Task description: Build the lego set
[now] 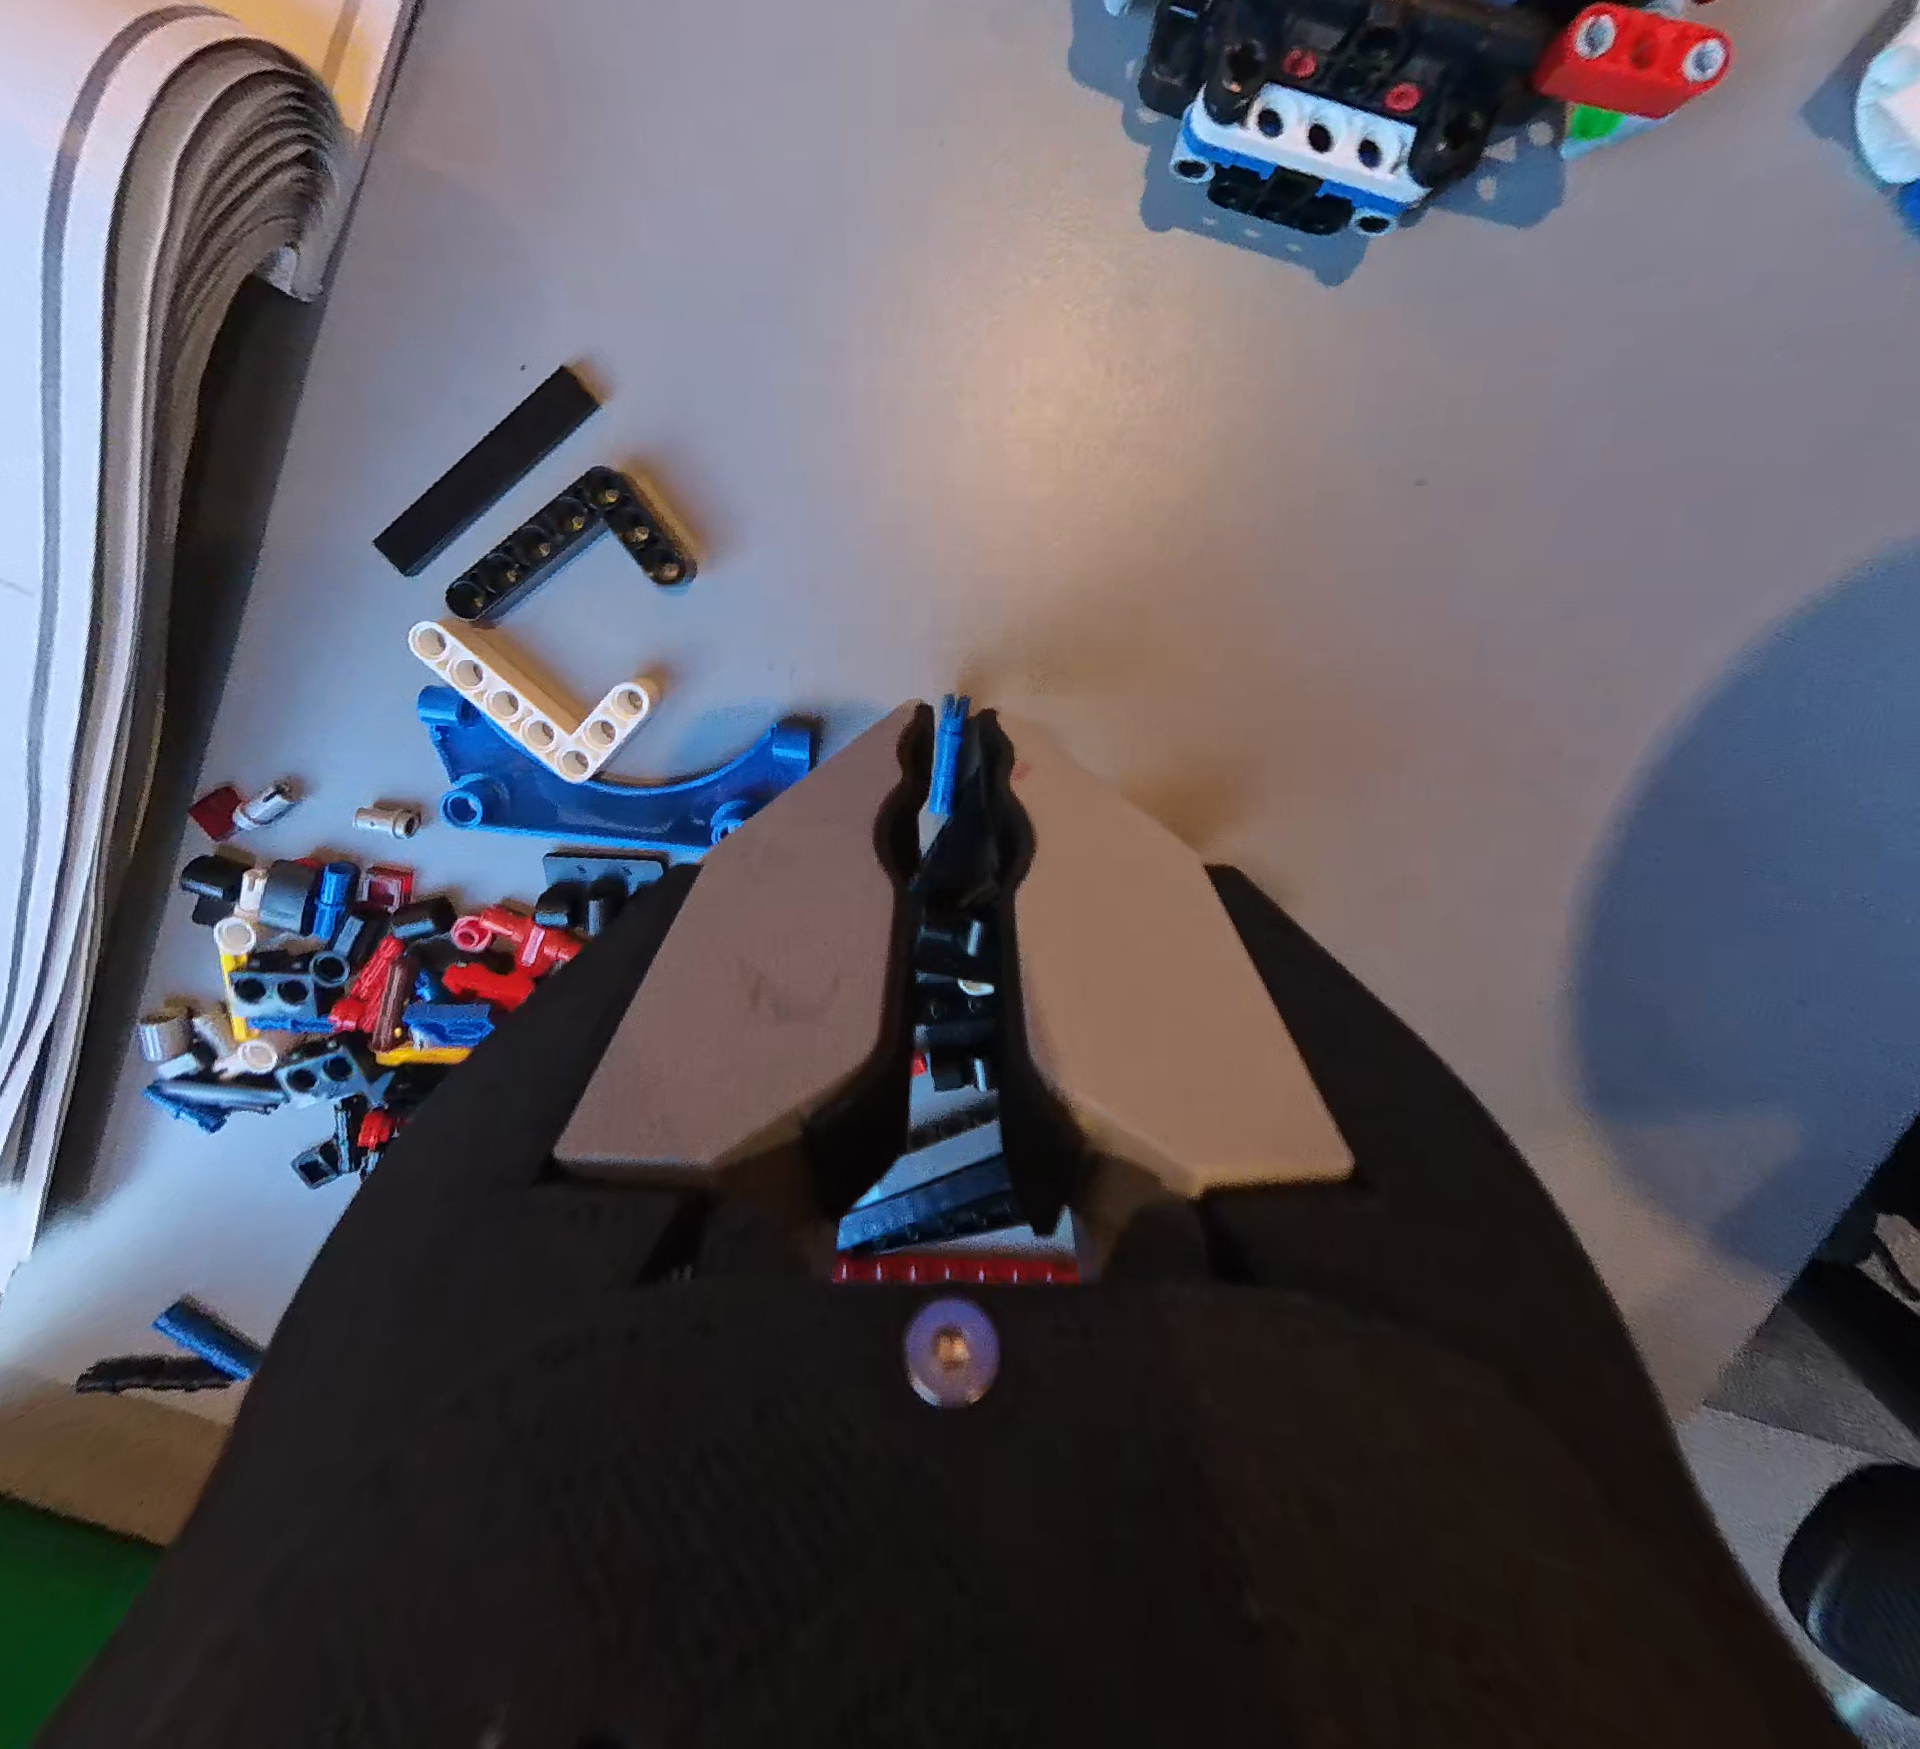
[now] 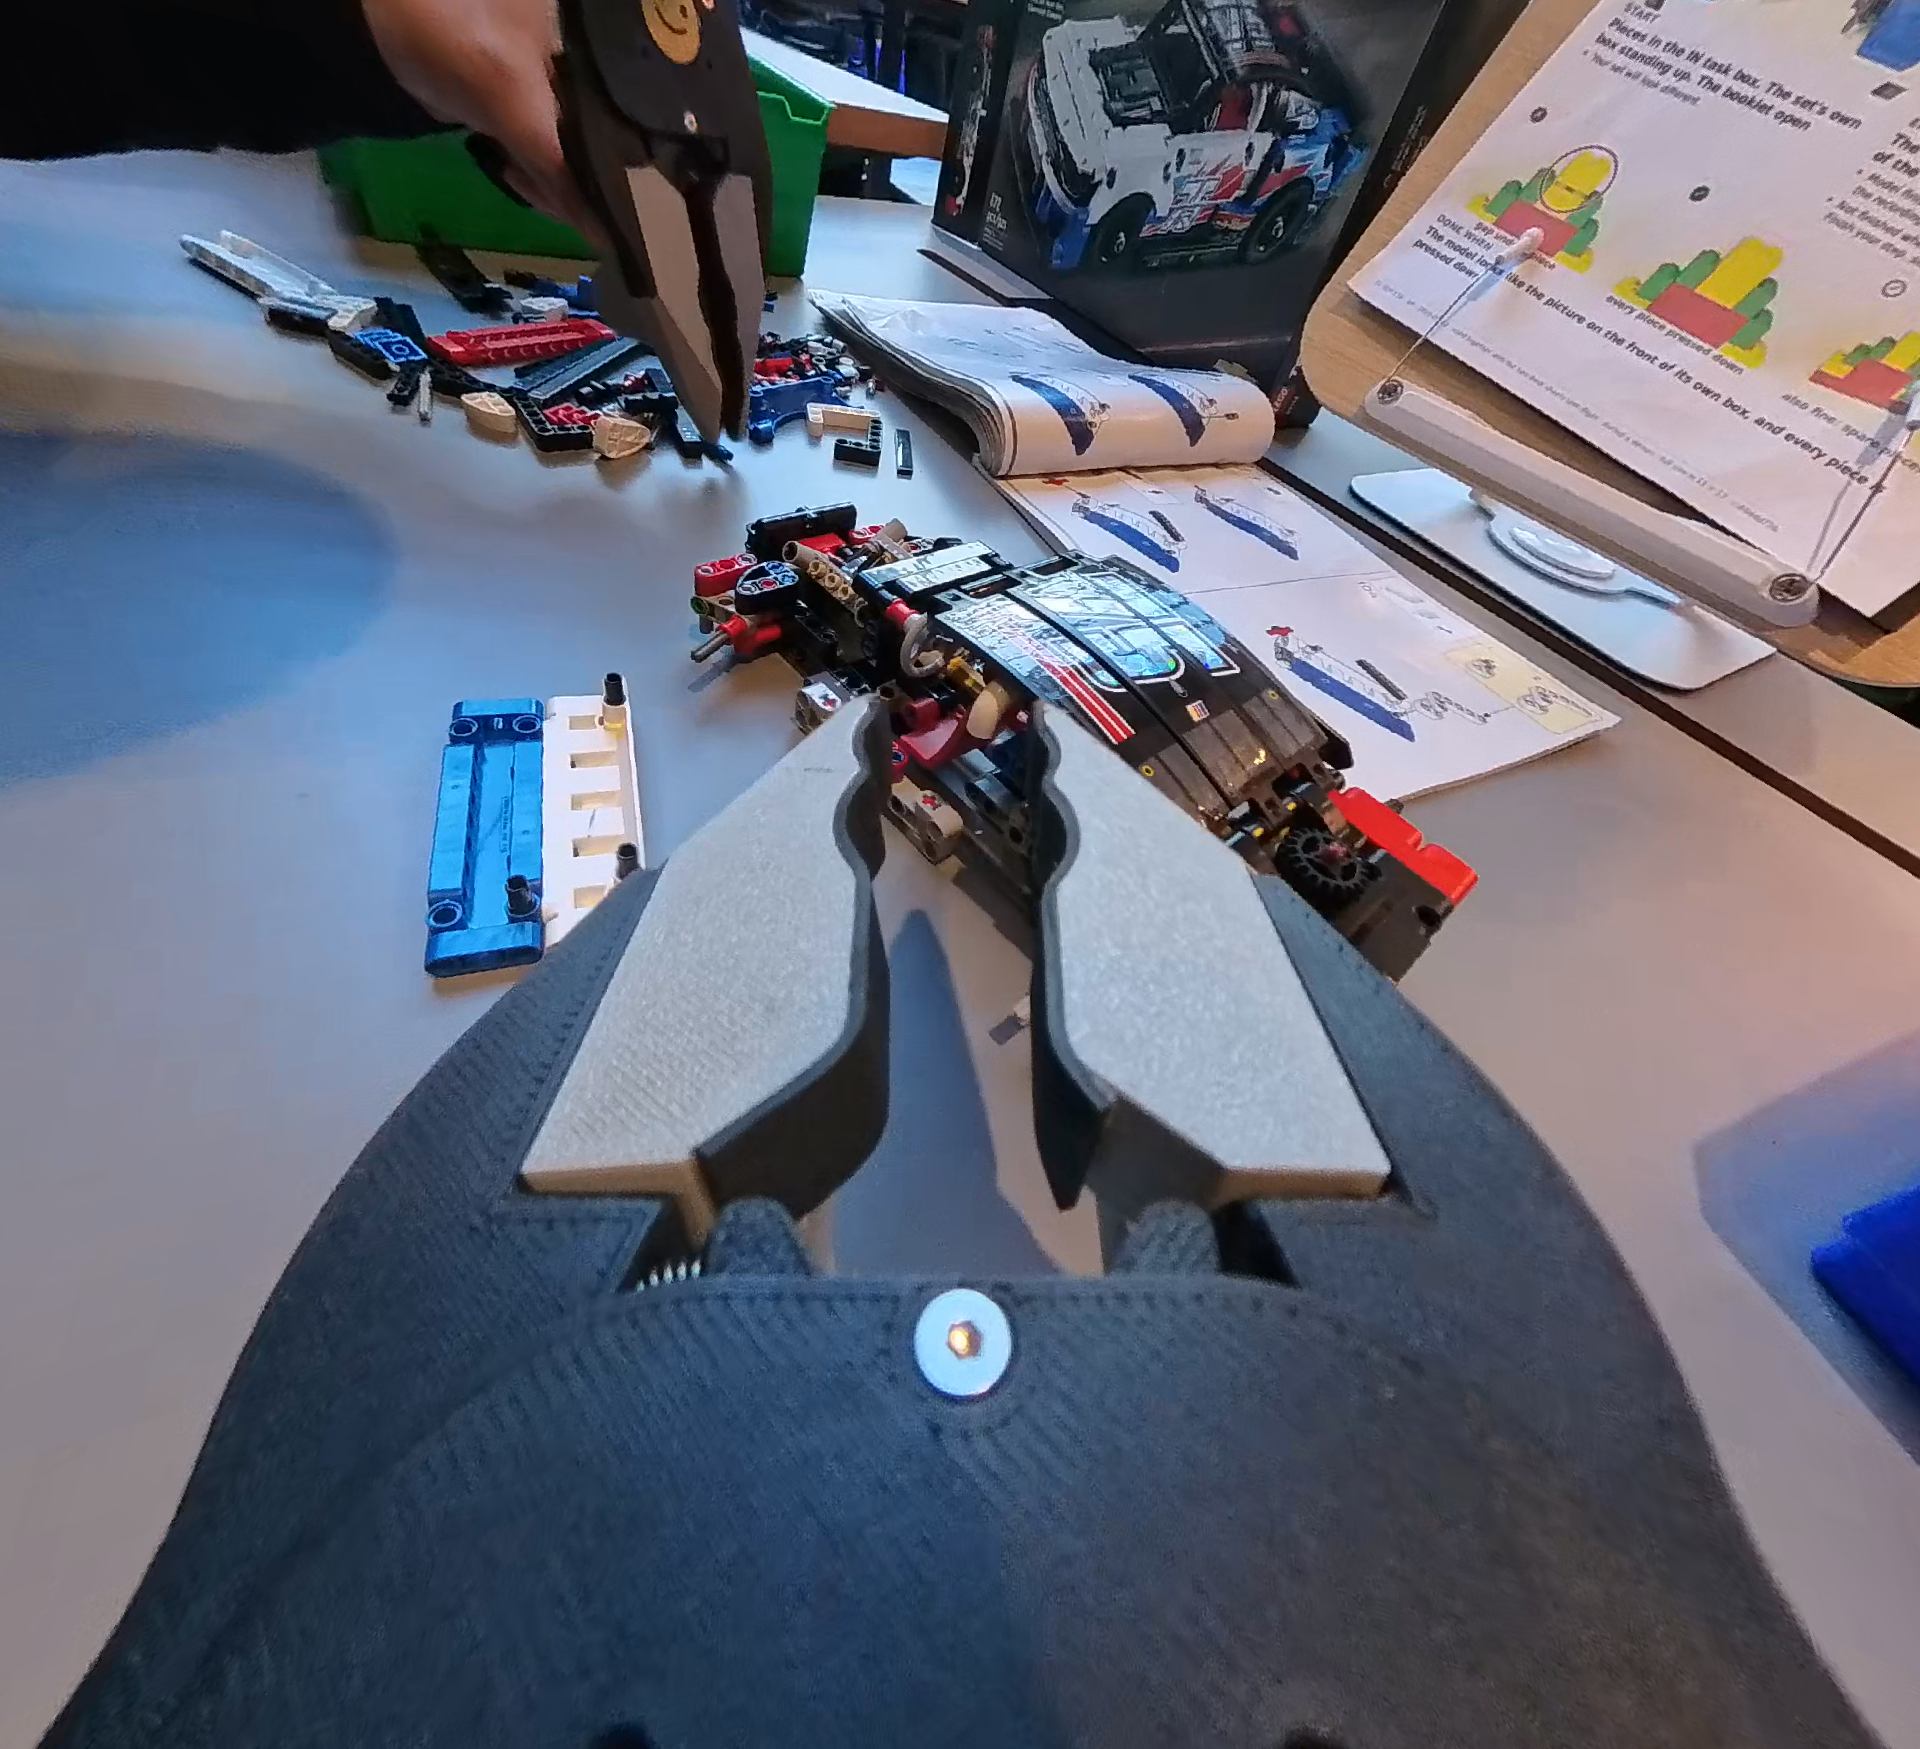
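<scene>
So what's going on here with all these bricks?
A person is building a toy car with a handheld gripper in each hand. The left gripper is shut on a small blue pin, just beside the pile of loose pieces. The right gripper is open, hovering at the half-built car on the table.

Two tongs (image 2: 951,723) (image 2: 722,426), one part-built car (image 2: 1091,660), one box (image 2: 1195,110), one open booklet (image 2: 1091,411).
</scene>
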The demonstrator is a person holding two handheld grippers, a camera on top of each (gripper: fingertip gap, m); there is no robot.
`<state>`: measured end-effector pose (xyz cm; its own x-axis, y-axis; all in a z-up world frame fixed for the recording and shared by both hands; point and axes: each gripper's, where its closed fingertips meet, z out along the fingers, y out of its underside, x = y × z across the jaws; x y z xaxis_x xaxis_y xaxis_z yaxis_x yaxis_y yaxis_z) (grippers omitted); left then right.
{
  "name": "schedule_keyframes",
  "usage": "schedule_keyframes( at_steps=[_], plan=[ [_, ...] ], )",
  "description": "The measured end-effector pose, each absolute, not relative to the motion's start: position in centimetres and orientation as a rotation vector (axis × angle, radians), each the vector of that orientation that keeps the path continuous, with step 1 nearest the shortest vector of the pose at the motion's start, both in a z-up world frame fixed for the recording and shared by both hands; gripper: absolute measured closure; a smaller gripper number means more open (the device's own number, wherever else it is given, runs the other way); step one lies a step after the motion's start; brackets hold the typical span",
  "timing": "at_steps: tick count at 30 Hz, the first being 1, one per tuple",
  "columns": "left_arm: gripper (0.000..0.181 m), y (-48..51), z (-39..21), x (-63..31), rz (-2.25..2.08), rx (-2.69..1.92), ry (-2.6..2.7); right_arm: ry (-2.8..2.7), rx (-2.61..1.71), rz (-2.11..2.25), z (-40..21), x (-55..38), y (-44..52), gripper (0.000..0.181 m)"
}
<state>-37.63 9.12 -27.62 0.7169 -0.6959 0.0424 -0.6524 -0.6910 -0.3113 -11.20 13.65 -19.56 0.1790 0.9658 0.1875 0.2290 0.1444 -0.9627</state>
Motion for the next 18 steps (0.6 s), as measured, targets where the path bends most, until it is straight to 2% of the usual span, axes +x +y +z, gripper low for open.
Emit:
schedule_keyframes(
  at_steps=[10,14,18],
  plan=[
    [0.18,9.5,-27.2,-36.7,-0.155,-2.654,1.112,-1.251,-1.301,0.877,-18.7,-10.8,13.6,0.159],
    [0.18,7.9,-24.5,-31.2,-0.273,-2.501,1.191,-1.248,-1.3,0.88,-18.7,-10.7,13.5,0.159],
    [0.18,4.9,-24.8,-24.3,-0.376,-2.398,1.197,-1.25,-1.296,0.879,-18.7,-10.7,13.4,0.159]
  ],
)
